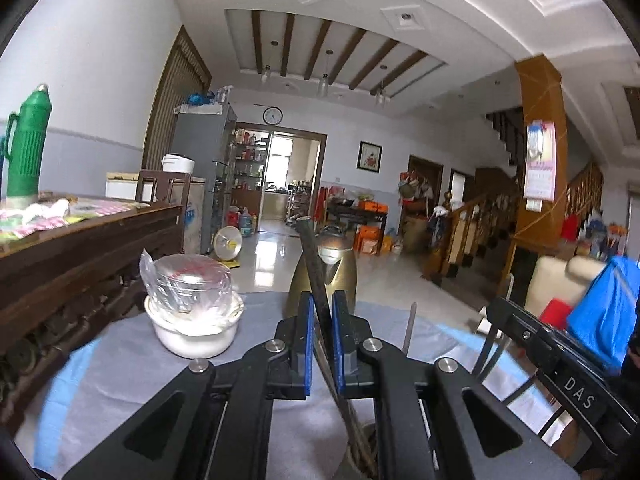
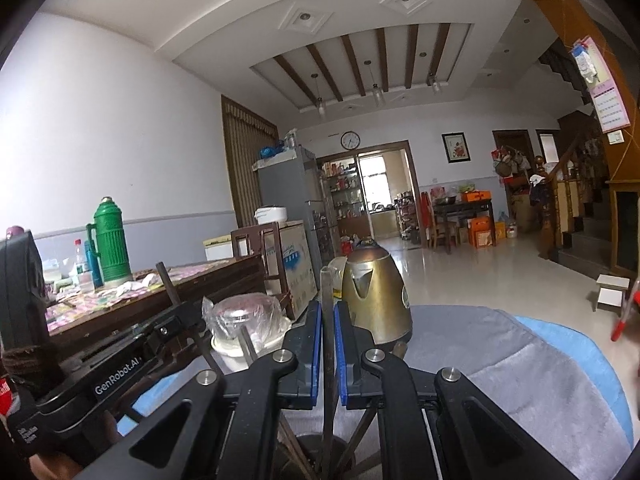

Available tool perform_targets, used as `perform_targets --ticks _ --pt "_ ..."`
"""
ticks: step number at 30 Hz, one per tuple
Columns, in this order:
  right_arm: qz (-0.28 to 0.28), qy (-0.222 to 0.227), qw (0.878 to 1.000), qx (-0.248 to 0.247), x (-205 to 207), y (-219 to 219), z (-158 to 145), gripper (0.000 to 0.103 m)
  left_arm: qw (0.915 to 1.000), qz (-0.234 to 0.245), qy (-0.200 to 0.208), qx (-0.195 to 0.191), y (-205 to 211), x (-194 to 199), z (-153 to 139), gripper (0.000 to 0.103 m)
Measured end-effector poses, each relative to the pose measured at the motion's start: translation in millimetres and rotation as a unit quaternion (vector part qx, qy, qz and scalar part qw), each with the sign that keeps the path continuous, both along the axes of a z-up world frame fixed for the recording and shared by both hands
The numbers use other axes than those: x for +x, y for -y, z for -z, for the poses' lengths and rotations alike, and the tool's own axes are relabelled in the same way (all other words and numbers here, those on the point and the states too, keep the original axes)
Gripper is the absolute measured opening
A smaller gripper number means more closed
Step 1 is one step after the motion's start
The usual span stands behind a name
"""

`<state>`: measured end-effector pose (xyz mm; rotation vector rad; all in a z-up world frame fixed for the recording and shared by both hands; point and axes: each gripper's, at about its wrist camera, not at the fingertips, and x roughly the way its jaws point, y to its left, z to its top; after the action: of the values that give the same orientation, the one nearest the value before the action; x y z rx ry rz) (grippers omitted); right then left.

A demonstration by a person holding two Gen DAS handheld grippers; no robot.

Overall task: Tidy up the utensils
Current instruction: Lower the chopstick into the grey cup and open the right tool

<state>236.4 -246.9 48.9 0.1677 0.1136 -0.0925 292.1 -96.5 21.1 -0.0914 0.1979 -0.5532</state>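
Grey-blue cloth covers the table [image 2: 520, 360] as the left gripper [image 1: 322, 332] pinches one dark chopstick [image 1: 312, 264] and the right gripper [image 2: 327, 340] another [image 2: 326, 292], both over the holder [image 2: 320, 452] below, so lower each straight, releasing only once seated.

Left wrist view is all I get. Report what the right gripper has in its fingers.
Observer: The right gripper is shut on a flat brownish stick that stands upright.
Operator: Say where its lower end goes.
Observer: Down into a dark round holder below the gripper, among other sticks.
Operator: Name anything on the floor to its right.
Observer: A small white stool stands on the tiles beyond the table edge.
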Motion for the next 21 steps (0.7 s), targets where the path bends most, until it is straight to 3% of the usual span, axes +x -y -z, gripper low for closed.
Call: perform_targets --ticks 13,17,21 --pt "-0.008 -0.014 1.0 0.01 -19 0 3 0.008 0.9985 -0.006 -0.008 0.054 0 -22 -2 0.011" --pt "-0.013 -0.014 1.0 0.012 -22 -5 3 0.008 0.9976 -0.018 -0.004 0.066 -2 -31 -3 0.043" --pt "-0.018 -0.018 1.0 0.016 -26 -8 2 0.008 0.9966 -0.026 -0.007 0.077 -6 -37 -5 0.053"
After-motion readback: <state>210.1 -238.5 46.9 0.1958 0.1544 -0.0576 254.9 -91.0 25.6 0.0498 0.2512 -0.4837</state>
